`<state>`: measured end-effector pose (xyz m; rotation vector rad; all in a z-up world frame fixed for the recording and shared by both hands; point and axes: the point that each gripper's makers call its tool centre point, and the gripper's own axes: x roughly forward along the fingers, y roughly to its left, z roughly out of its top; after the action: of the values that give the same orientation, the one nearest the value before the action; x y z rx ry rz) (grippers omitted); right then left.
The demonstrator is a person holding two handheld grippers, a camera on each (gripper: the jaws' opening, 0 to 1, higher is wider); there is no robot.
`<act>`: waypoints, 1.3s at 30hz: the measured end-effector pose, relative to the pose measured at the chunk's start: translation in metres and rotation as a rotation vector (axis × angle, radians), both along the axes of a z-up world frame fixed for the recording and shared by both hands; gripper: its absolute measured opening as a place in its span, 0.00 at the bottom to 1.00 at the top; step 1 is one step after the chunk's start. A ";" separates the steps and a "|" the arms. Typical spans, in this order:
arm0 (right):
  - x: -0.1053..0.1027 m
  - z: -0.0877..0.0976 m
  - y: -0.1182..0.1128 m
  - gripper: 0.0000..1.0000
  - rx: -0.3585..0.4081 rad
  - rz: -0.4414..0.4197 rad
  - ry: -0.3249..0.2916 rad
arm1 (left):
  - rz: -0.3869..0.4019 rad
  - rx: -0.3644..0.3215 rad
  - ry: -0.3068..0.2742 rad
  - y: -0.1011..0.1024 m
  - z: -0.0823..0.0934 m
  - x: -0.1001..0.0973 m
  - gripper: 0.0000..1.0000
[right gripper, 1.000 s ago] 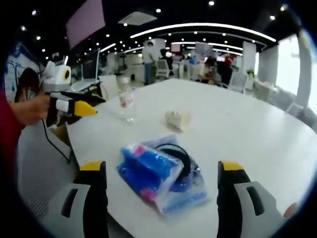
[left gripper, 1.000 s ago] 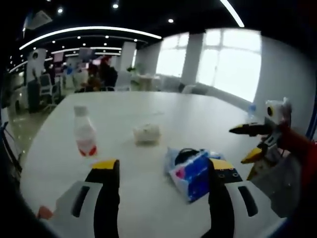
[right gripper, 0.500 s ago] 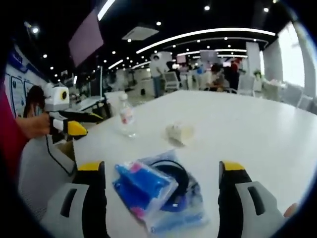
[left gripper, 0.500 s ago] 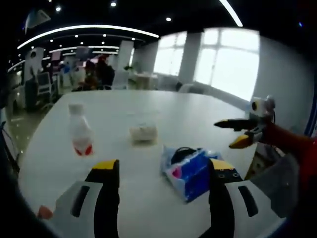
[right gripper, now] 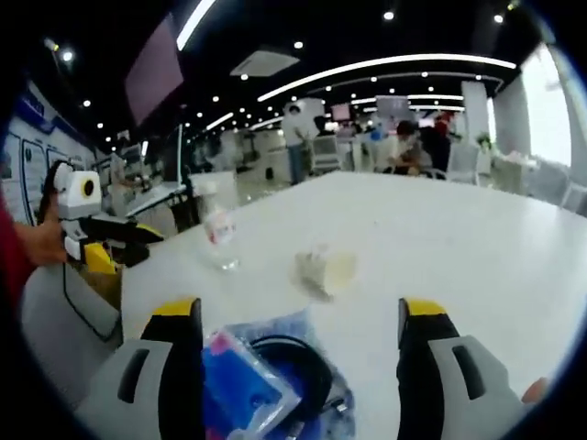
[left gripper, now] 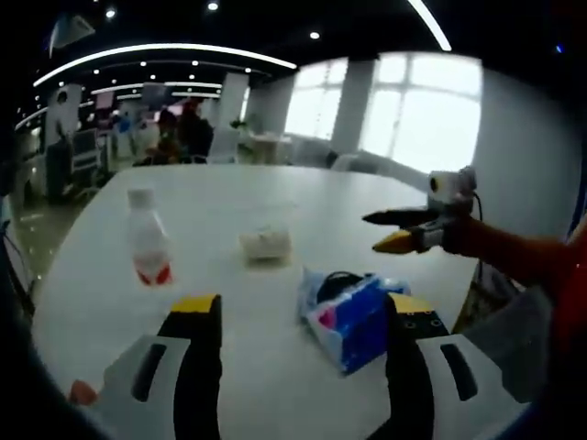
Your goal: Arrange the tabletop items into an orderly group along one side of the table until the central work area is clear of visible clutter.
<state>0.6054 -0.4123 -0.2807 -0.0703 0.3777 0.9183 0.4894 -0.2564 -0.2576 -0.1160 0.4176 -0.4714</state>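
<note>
- Holding both tongs, left (left gripper: 298,316) and right (right gripper: 298,321), spread wide, gripping nothing.
- Lying on the white desk (left gripper: 348,215): blue packet (left gripper: 353,316) nearest, crumpled tissue (left gripper: 266,243) beyond, bottle (left gripper: 149,249) standing upright apart.

Bare table (left gripper: 229,197) beyond bottle (left gripper: 149,249), wad (left gripper: 266,244) and blue packet (left gripper: 353,316).

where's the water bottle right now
The water bottle stands upright on the white table, left in the left gripper view, with the crumpled tissue to its right.
</note>
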 end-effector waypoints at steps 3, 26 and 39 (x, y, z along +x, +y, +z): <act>0.013 -0.005 0.009 0.79 -0.005 0.008 0.002 | -0.001 -0.001 0.004 0.000 -0.001 0.000 0.69; 0.067 -0.051 0.065 0.45 -0.025 0.084 0.093 | 0.002 -0.019 0.032 0.001 -0.006 0.001 0.65; 0.075 -0.076 0.080 0.29 -0.090 0.130 0.098 | -0.004 -0.029 0.052 0.001 -0.009 -0.001 0.62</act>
<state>0.6804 -0.3321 -0.3564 -0.1338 0.5102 1.0359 0.4888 -0.2556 -0.2669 -0.1555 0.4621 -0.4791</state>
